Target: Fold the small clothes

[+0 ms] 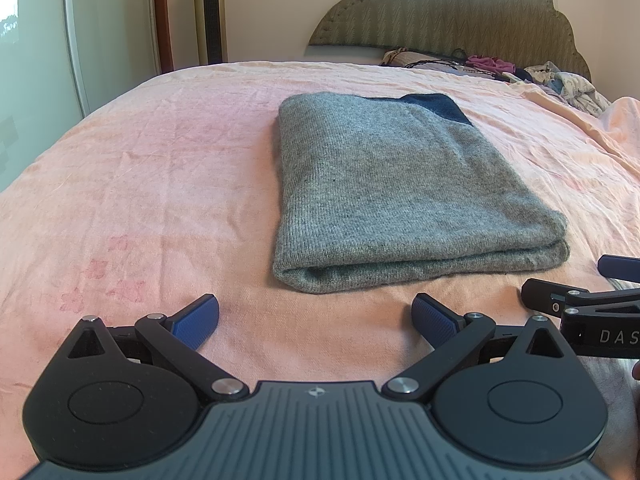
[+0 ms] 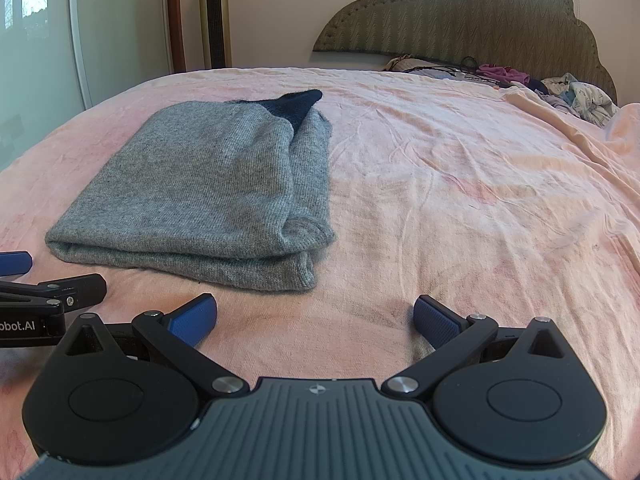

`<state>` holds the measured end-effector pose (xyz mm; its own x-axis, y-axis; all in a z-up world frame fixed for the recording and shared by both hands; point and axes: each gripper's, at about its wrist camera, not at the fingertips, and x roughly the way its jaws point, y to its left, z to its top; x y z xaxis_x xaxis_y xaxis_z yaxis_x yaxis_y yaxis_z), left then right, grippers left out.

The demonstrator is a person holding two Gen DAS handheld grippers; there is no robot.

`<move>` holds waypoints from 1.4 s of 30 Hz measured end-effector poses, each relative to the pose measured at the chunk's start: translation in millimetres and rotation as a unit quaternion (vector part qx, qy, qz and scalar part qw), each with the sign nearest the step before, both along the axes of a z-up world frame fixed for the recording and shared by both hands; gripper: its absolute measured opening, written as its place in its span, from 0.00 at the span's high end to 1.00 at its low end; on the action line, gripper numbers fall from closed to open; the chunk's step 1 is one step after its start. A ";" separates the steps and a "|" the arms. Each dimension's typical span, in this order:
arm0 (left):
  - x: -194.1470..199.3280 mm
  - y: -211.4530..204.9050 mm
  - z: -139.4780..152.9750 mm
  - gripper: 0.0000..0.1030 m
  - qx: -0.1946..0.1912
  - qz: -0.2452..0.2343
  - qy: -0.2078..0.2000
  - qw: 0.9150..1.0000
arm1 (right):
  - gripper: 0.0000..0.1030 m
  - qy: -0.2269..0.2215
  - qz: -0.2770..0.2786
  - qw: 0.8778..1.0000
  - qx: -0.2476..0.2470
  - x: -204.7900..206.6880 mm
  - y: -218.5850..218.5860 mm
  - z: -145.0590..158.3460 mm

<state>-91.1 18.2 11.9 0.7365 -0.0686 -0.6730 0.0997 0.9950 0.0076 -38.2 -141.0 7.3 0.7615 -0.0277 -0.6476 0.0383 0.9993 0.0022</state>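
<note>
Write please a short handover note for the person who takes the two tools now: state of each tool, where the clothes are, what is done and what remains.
Left tool: open, holding nothing, just short of the near edge of the grey sweater.
Right tool: open, holding nothing, over bare pink bedsheet, to the right of the sweater.
Sweater: folded into a neat rectangle, flat on the bed, a dark blue part showing at its far end.
Done: this fold looks finished.
Left: loose clothes lie by the headboard; perhaps take one next.

Fuzzy grey knit sweater (image 1: pixel 392 184) on creased pink cotton sheet (image 1: pixel 160 184)
</note>
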 end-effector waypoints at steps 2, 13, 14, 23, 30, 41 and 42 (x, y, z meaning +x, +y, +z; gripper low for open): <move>0.4 -1.4 0.5 0.00 0.004 0.001 0.003 1.000 | 0.00 0.000 0.000 1.000 0.000 0.0 0.0 0.0; 3.3 -5.5 5.2 0.00 0.000 0.018 0.022 1.000 | 0.00 0.004 -0.007 1.000 0.002 0.6 0.6 0.2; 5.1 -5.3 5.9 0.00 0.000 0.019 0.027 0.999 | 0.00 0.006 -0.012 1.000 0.001 0.8 1.2 0.3; 7.3 -7.3 7.9 0.00 0.001 0.029 0.045 0.999 | 0.00 0.017 -0.022 1.000 0.008 1.2 -0.6 2.9; 6.7 -6.2 7.3 0.00 -0.004 0.031 0.042 0.999 | 0.00 0.015 -0.025 1.000 0.012 0.5 -1.2 3.5; 2.5 -6.2 5.2 0.00 -0.002 0.031 0.029 0.999 | 0.00 0.012 -0.024 1.000 0.006 -0.7 0.4 2.2; 2.3 -6.4 5.4 0.00 -0.001 0.031 0.030 0.999 | 0.00 0.012 -0.024 1.000 0.005 -0.7 0.6 2.2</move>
<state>-88.8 11.8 17.3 0.6978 -0.0262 -0.7158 0.0384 0.9993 0.0008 -38.9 -140.4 9.6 0.7432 -0.0572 -0.6666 0.0863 0.9962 0.0107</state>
